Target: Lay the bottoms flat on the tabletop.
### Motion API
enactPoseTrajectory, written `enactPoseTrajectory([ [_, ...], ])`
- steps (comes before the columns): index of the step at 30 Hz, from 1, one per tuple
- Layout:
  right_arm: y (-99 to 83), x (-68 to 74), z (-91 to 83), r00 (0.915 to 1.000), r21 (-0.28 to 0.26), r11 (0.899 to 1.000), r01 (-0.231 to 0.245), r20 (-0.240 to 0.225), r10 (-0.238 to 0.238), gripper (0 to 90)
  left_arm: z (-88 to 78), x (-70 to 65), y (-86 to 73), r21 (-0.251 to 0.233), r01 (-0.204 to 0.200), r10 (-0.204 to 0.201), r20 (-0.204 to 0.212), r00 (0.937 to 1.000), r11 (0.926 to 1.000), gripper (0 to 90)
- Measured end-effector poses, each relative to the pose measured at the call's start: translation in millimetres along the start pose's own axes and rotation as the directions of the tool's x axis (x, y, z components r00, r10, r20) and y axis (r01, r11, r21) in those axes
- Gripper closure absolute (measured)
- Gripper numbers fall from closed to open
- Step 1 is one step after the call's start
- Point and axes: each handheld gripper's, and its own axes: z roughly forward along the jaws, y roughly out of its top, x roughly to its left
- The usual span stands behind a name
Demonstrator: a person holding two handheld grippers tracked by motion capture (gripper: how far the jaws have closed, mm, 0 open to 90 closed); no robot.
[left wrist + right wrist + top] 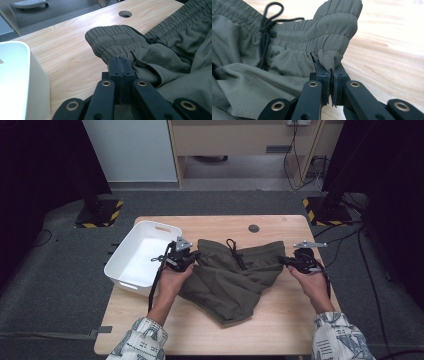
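A: Describe the garment.

B: A pair of olive-green shorts (pixel 231 280) lies on the table (pixel 280 320), spread between the two hand-held grippers. The waistband is elasticated and ribbed, with a black drawstring (pixel 235 252) tied in a loop at its middle. The fabric below the waistband is creased and folded over itself, and the legs bunch toward the person's side.

A: State of the left hand-held gripper?

B: The left hand-held gripper (pixel 120 62) is clamped on the waistband corner nearest to it. The jaws stand together with cloth pinched between the tips, and the gathered band curls up just beyond them.

A: And the right hand-held gripper?

B: The right hand-held gripper (pixel 327 68) is clamped on the opposite waistband corner. A tuck of cloth sits between the jaw tips, and the band rises above them, lifted off the table.

A: What stands near the grippers?

B: A white bin (pixel 142 254) stands just beside the left hand-held gripper, on the side away from the shorts. A round hole (pixel 254 228) in the table lies beyond the waistband.

A: What is hard to make out?

B: How much cloth lies inside each grip is hidden by the jaws. The folds hide the outline of the legs. In the left gripper view the bin is cut off at the frame edge. In the right gripper view the far table is blurred.
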Motion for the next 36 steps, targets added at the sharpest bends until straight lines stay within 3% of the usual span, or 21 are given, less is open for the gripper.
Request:
enactPoseTrajectory([
  [6,8.6,1.6,-5.5,0.9998,-0.011,1.0,0.019,-0.005,-0.019,87.5,-2.0,3.4,0.0,-0.008,0.024,-0.024,0.018,0.9995,0.9997,89.8],
  [12,20.4,2.6,-15.4,0.9993,-0.043,0.998,0.036,-0.011,-0.036,87.6,-8.6,8.4,4.4,-0.029,0.076,-0.073,0.071,0.9947,0.9967,89.8],
  [19,33.5,6.0,-29.1,0.9976,-0.083,0.995,0.061,-0.028,-0.064,87.6,-21.3,9.7,13.5,-0.061,0.071,-0.065,0.087,0.994,0.9956,89.8],
  [28,50.3,7.6,-49.2,0.9956,-0.128,0.988,0.086,-0.026,-0.09,87.6,-41.1,18.3,27.1,-0.097,0.061,-0.054,0.074,0.9958,0.9934,89.8],
  [36,61.8,7.7,-63.8,0.9942,-0.144,0.984,0.104,-0.015,-0.107,87.6,-52.0,17.1,38.5,-0.12,0.05,-0.042,0.066,0.9969,0.9915,89.9],
])
